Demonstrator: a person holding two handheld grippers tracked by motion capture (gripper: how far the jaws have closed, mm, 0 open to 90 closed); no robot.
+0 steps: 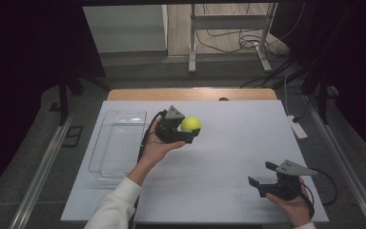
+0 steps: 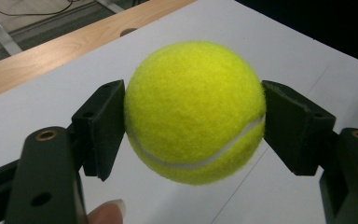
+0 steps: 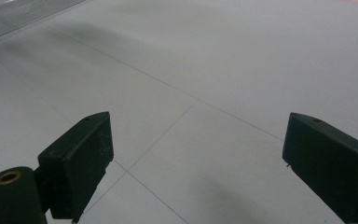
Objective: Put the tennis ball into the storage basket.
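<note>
While the white table (image 1: 209,157) carried a clear plastic tray (image 1: 116,143) lying along its left edge, the left gripper (image 1: 189,132) hung above the middle of the surface, nearer the far edge, with its jaws clamped on a yellow tennis ball (image 1: 190,124) held clear of the tabletop. Near the front right corner, the right gripper (image 1: 262,174) rested in the person's hand, its jaws spread wide apart over bare surface.

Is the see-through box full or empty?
Empty. The clear box at the table's left shows bare bottom through its walls; the tennis ball is outside it.
</note>
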